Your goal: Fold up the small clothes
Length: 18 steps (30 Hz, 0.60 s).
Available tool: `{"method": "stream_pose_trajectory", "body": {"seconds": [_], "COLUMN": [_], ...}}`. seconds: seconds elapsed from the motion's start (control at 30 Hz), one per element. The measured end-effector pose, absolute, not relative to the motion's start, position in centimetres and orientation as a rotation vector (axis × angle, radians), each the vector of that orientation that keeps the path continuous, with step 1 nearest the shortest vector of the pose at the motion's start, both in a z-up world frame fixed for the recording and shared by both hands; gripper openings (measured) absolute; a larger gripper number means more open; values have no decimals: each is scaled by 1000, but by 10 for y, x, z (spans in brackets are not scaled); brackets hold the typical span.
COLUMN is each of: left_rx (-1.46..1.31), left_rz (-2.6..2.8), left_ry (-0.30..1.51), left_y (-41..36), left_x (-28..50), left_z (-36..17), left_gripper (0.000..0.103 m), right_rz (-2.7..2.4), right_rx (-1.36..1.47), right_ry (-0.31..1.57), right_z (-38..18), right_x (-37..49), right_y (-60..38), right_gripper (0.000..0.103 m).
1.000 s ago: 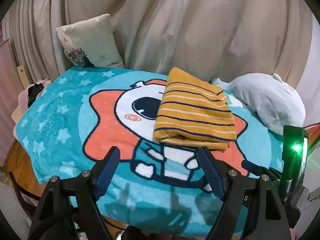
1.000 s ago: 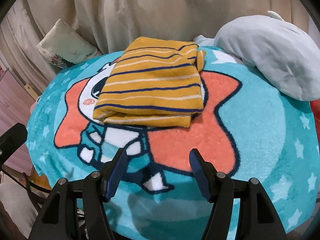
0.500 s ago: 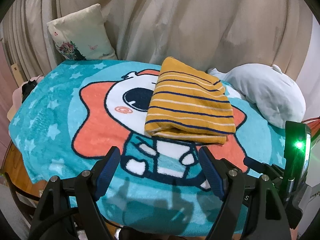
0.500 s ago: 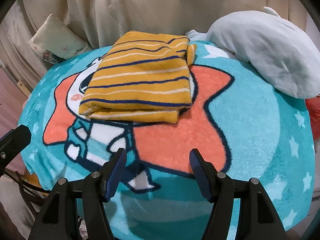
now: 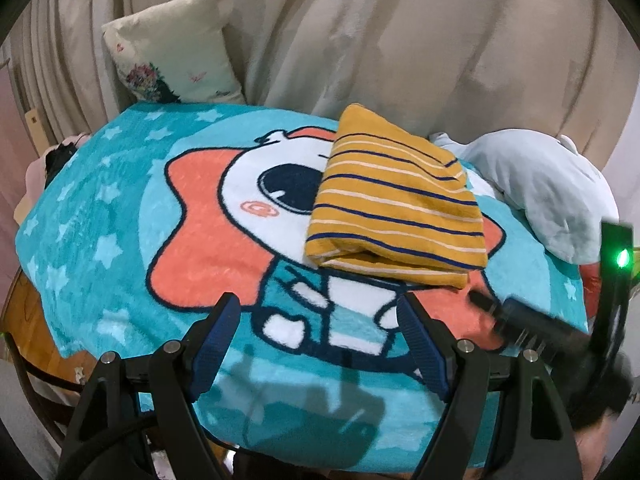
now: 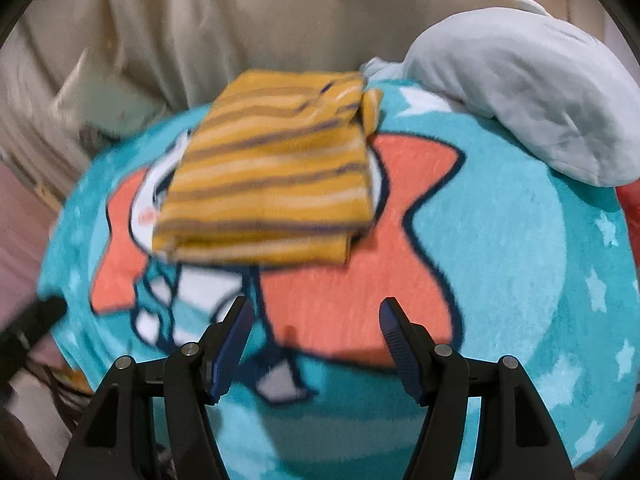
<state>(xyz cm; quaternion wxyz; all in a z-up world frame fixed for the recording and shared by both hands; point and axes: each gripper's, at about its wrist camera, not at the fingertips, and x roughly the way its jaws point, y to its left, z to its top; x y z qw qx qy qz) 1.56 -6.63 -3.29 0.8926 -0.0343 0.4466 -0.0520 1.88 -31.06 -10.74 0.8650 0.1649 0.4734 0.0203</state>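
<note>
Open blanket (image 5: pixel 120 216) stretches in front of and to the left of the folded striped shirt (image 5: pixel 396 204), leaving a clear way in from the near side. A pale plush toy (image 5: pixel 540 188) crowds the shirt's right, with a cushion (image 5: pixel 172 52) and curtain (image 5: pixel 400 40) closing off the back edge.

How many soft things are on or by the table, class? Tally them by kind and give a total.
Folded striped garment: 1
Cartoon blanket: 1
Floral cushion: 1
Pale plush toy: 1
Total: 4
</note>
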Motion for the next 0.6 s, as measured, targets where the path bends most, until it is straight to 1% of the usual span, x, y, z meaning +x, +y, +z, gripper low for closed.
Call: {"method": "stream_pose_trajectory", "body": {"seconds": [0.13, 0.3, 0.4, 0.43, 0.47, 0.5, 0.53, 0.6], "left_rx": [-89, -113, -132, -136, -140, -141, -143, -154], "left_rz": [-94, -57, -47, -46, -47, -47, -46, -45], "left_ry": [935, 947, 972, 981, 990, 995, 998, 1002], "left_y": [-54, -34, -24, -21, -19, -17, -16, -12], "left_x": [20, 28, 36, 38, 42, 44, 46, 52], "left_z": [-35, -39, -45, -47, -49, -50, -51, -52], "left_gripper": [80, 80, 80, 80, 80, 80, 80, 80], "right_rz": [65, 18, 30, 42, 63, 114, 143, 168], "right_rx": [521, 449, 472, 502, 533, 592, 638, 658], "right_ry": [975, 950, 968, 985, 1000, 1035, 1068, 1088], "right_z": [-109, -110, -115, -119, -123, -132, -139, -143], "right_x": [56, 105, 137, 147, 153, 160, 164, 157], "right_y": [-346, -350, -351, -352, -354, -354, -354, -355], "right_gripper": [70, 70, 70, 66, 45, 32, 25, 22]}}
